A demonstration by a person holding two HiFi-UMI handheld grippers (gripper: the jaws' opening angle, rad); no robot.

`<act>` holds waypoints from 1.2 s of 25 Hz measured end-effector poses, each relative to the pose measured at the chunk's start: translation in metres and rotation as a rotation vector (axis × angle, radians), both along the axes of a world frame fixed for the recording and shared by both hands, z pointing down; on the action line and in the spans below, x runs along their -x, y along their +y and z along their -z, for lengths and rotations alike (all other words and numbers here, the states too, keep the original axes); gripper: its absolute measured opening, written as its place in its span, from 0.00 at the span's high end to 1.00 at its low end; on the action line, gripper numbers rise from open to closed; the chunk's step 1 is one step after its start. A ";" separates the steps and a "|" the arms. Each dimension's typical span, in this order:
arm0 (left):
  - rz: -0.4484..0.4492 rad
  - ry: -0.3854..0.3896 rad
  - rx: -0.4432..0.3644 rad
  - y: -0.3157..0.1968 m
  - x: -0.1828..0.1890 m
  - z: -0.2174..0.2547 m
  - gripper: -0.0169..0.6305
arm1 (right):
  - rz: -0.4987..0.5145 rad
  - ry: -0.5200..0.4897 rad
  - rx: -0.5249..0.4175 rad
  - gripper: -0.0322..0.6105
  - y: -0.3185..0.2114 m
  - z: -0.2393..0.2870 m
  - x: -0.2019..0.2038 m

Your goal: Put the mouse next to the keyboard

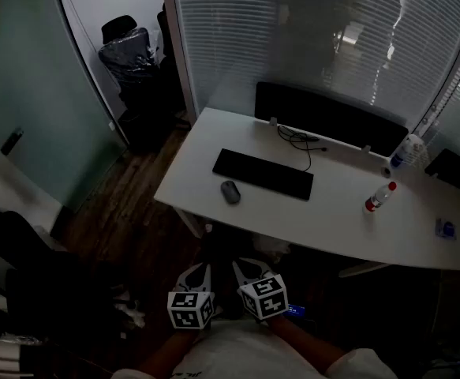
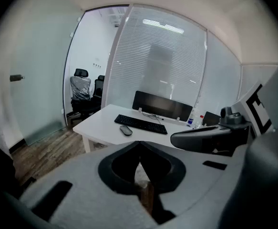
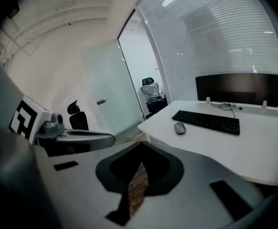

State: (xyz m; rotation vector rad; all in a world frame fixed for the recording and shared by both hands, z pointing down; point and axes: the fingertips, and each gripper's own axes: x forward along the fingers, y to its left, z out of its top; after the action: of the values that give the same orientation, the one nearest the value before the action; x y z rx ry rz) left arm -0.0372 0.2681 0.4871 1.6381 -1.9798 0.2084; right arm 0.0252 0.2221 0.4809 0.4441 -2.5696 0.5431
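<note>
Mouse (image 1: pixel 230 192) first: where was it lying? asked the first.

Far ahead of both pairs of jaws, on the white desk (image 1: pixel 324 227), said the second. It sat just off the near left corner of the keyboard (image 1: pixel 263 174), close to it but not touching.

And the grippers?

The left gripper (image 2: pixel 139 143) had its jaws pressed together at the tips, with only floor showing in the gap behind them. The right gripper (image 3: pixel 139 144) was the same, tips met and nothing pinched. They hung side by side, low and close to the person's body, short of the desk edge and tilted down.

Why hold them so?

I judged it a ready pose: no reach had begun, so closed jaws had nothing to catch on. The keyboard lay squarely before the dark monitor (image 1: pixel 328 117), as for typing, and the mouse looked near enough that little carrying would be called for.

Any writing?

None that I could read. The marker cubes (image 1: pixel 190 309) bore only black and white square patterns, and the label on the red-capped bottle (image 1: pixel 379 197), off to the right, was too small to make out.
</note>
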 end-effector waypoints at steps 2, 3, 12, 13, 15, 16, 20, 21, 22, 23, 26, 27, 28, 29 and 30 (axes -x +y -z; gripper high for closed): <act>0.006 0.000 0.000 -0.006 -0.007 -0.001 0.96 | 0.003 -0.002 -0.014 0.94 -0.008 0.000 -0.007; 0.010 0.000 -0.001 -0.010 -0.011 -0.001 0.96 | 0.005 -0.003 -0.019 0.94 -0.011 0.000 -0.010; 0.031 -0.006 0.000 -0.028 -0.035 -0.006 0.96 | 0.014 0.000 -0.018 0.94 -0.033 -0.007 -0.034; 0.031 -0.006 0.000 -0.030 -0.036 -0.006 0.96 | 0.015 0.002 -0.017 0.94 -0.034 -0.007 -0.035; 0.035 -0.004 0.002 -0.032 -0.036 -0.006 0.96 | 0.019 0.002 -0.017 0.94 -0.037 -0.007 -0.034; 0.037 -0.004 0.003 -0.033 -0.036 -0.007 0.96 | 0.021 0.001 -0.018 0.94 -0.038 -0.007 -0.033; 0.031 0.000 0.011 -0.044 -0.028 -0.014 0.96 | 0.013 -0.003 -0.014 0.94 -0.049 -0.011 -0.024; 0.028 0.004 0.013 -0.048 -0.025 -0.016 0.96 | 0.010 0.003 -0.008 0.94 -0.051 -0.013 -0.021; 0.025 0.008 0.015 -0.052 -0.021 -0.018 0.96 | 0.008 0.009 -0.003 0.94 -0.054 -0.015 -0.018; 0.022 0.012 0.016 -0.057 -0.017 -0.019 0.97 | 0.005 0.012 0.000 0.94 -0.058 -0.017 -0.014; 0.005 0.020 0.012 -0.076 -0.002 -0.022 0.96 | -0.015 0.016 -0.013 0.94 -0.076 -0.018 0.000; -0.005 0.023 0.010 -0.083 0.004 -0.023 0.96 | -0.022 0.019 -0.012 0.94 -0.082 -0.019 0.005; -0.015 0.027 0.009 -0.091 0.010 -0.024 0.96 | -0.029 0.024 -0.009 0.94 -0.088 -0.020 0.011; -0.025 0.030 0.007 -0.099 0.017 -0.024 0.97 | -0.038 0.030 -0.007 0.94 -0.095 -0.022 0.017; -0.035 0.032 0.005 -0.108 0.025 -0.025 0.96 | -0.049 0.035 -0.007 0.94 -0.103 -0.024 0.024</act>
State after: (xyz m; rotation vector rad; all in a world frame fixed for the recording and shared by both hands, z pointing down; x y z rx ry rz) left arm -0.0623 0.1603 0.5116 1.6633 -1.9270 0.1993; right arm 0.0015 0.1190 0.5047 0.5150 -2.5336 0.5389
